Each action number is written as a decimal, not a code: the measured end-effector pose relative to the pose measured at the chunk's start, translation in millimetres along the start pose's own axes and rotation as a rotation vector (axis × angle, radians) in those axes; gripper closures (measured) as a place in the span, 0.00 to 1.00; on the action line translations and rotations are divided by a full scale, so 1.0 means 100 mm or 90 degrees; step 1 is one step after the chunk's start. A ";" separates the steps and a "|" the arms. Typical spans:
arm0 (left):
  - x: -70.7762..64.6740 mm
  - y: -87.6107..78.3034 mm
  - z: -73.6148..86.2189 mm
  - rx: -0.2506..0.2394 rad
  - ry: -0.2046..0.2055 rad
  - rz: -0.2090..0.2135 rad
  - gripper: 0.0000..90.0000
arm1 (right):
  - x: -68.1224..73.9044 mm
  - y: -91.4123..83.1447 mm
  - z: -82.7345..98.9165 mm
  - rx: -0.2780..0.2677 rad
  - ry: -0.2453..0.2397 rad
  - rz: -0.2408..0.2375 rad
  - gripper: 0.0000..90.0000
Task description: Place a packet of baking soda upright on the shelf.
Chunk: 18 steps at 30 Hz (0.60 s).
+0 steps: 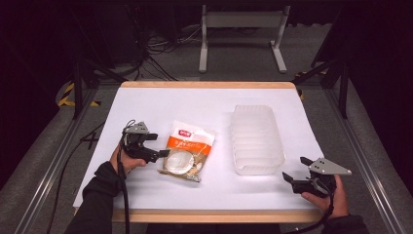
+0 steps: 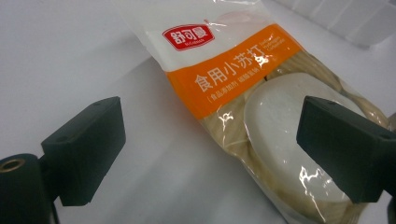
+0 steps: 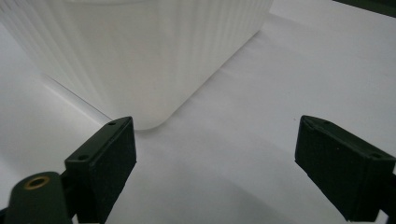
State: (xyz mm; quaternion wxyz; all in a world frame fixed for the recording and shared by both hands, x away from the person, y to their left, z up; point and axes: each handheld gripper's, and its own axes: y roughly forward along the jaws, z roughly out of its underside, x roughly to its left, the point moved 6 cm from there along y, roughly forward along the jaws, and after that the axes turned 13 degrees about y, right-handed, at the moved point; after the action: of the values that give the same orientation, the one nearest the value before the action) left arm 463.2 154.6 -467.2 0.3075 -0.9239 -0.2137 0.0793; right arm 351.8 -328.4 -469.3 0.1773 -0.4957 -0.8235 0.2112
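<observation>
**High view: your left tool is lining up on the packet, grasp not yet made**

Left gripper view puts your left tool point(image 2: 210, 154) with its jaws spread wide and nothing between them but the lower part of the food packet point(image 2: 243, 98), which lies flat on the white table point(image 2: 70, 56). One jaw stands over the round white contents at the right of the frame; the other stands off the packet's edge at lower left, above bare table. Whether either jaw touches the film, you cannot tell.

From the high view, that left tool point(image 1: 163, 152) sits at the packet's point(image 1: 187, 151) left edge, left of centre in the frame, with the ribbed translucent tray point(image 1: 256, 139) just to its right.

Your right tool point(image 1: 297, 170) hangs at lower right, jaws also wide and empty, near the tray's near corner point(image 3: 140, 60) without touching it.

My reading: you are at the approach step. Next you would need to bring the left jaws down around the packet's edge and close on the film, firmly enough to lift a slippery, floppy bag.
</observation>
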 end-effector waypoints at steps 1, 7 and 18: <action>0.00 0.03 0.00 0.004 0.002 0.004 0.10 | 0.01 0.01 0.00 0.002 -0.001 0.000 0.15; 0.05 0.21 -0.10 0.019 -0.029 0.026 0.11 | 0.03 0.01 0.00 0.003 -0.005 -0.001 0.15; 0.17 0.48 -0.16 0.062 -0.030 0.020 0.15 | 0.05 0.03 0.00 0.003 -0.019 -0.003 0.15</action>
State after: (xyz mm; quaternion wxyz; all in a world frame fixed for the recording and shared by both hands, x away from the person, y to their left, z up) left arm 499.1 119.0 -483.6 0.3455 -0.9091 -0.2020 0.1158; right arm 351.9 -322.6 -469.9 0.1663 -0.4901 -0.8269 0.2200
